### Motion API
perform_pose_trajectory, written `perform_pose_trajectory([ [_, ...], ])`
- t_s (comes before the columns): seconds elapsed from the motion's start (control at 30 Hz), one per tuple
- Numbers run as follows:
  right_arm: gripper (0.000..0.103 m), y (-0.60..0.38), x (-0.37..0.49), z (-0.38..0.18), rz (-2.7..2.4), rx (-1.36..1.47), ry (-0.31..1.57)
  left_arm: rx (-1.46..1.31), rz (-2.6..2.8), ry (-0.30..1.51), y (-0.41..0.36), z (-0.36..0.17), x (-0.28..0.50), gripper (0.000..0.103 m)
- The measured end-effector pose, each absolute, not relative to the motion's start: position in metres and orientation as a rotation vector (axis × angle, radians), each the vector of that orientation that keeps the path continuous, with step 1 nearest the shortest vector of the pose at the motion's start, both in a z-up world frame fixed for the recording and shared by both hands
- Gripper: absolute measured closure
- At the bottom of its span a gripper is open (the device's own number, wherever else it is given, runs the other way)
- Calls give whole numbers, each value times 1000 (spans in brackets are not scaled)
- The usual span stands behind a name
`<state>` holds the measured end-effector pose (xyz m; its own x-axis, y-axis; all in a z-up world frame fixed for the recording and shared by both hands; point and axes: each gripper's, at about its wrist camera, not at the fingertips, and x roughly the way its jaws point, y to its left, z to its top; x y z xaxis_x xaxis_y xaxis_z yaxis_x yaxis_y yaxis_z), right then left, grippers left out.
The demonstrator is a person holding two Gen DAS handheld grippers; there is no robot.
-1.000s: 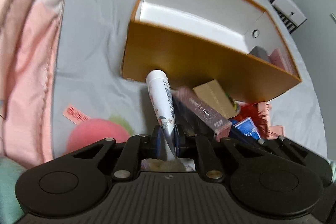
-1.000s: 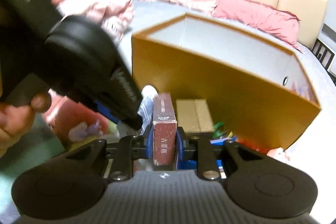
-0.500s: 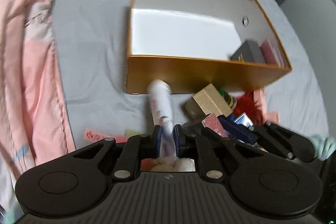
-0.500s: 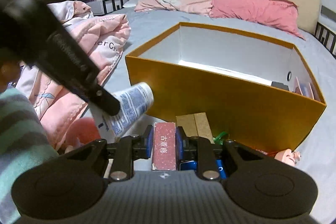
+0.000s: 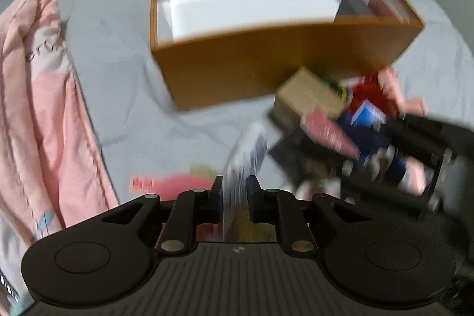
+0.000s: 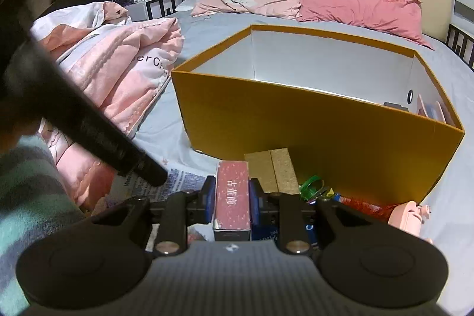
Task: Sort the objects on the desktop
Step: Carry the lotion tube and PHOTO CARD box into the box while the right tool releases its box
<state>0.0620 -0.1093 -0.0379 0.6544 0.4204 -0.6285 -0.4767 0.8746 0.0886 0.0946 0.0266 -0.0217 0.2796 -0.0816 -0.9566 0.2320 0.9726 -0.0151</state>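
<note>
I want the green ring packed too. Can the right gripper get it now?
Probably not yet: the right gripper is shut on a pink box, so its jaws are full, though the green ring lies uncovered beside it.

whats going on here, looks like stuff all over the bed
A person is sorting small items on a bed with a handheld gripper in each hand. The left gripper has a white tube between its fingers, its jaws opening slightly. The right gripper is clamped on a slim pink box. Both are in front of the orange box, which already has a few items at one end. A tan carton and other clutter lie against its front wall.
</note>
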Motion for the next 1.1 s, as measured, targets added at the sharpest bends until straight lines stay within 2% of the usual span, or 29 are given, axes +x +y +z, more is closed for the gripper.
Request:
perform_pose_trajectory([
  [0.17, 78, -108, 61, -40, 509, -84, 690, 47, -153, 1223, 39, -26, 75, 87],
  [0.37, 78, -104, 57, -41, 503, -97, 683, -13, -153, 1040, 42, -11, 67, 87],
  [0.5, 78, -104, 56, -44, 497, -98, 692, -17, -146, 1061, 39, -16, 74, 87],
  [0.67, 79, -106, 56, -43, 489, -66, 689, -14, -156, 994, 34, -6, 59, 93],
  [0.83, 79, -112, 50, -23, 484, -23, 643, -40, -188, 892, 33, 29, 43, 94],
  [1.1, 79, -149, 53, 50, 479, 159, 516, -94, -266, 776, 31, 106, 63, 94],
])
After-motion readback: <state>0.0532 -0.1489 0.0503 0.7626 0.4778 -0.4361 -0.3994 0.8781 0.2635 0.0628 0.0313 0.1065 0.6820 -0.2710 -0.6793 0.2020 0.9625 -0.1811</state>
